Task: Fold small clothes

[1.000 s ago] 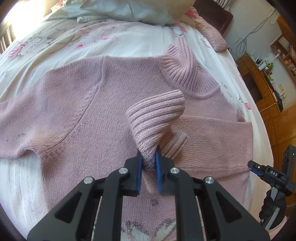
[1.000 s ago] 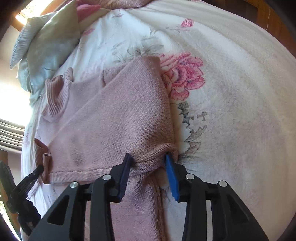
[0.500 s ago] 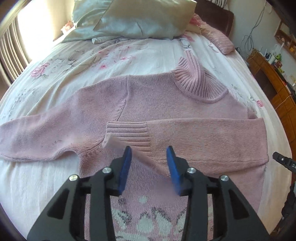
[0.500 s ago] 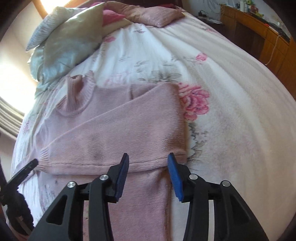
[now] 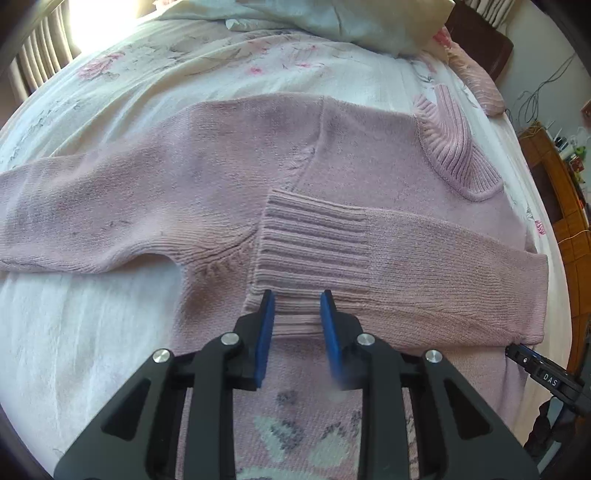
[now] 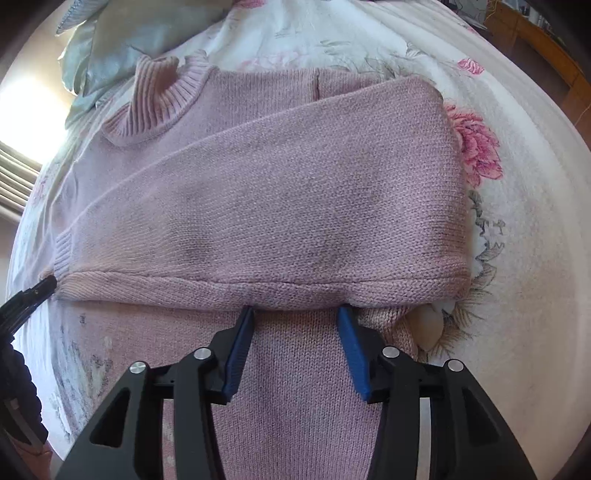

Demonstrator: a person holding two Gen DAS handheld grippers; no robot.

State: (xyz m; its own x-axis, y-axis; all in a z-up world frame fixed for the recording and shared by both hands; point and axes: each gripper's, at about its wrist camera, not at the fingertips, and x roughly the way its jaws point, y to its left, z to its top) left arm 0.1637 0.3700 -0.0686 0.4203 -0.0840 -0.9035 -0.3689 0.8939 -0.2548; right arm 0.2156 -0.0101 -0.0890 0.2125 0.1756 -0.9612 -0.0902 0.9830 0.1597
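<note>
A pink knitted sweater with a ribbed roll neck lies flat on the bed. One sleeve is folded across the chest, its ribbed cuff lying just ahead of my left gripper, which stands open with nothing between its blue pads. The other sleeve stretches out flat to the left. In the right wrist view the folded sleeve lies across the sweater, and my right gripper hovers open at its near edge, holding nothing.
The bed has a white floral cover, with pale pillows at its head. Another pink cushion lies at the far right. A wooden cabinet stands beside the bed. The tip of each gripper shows in the other's view.
My left gripper let go of the ribbed cuff, which now lies flat across the chest. Both grippers have come closer to the sweater; the right one stayed open.
</note>
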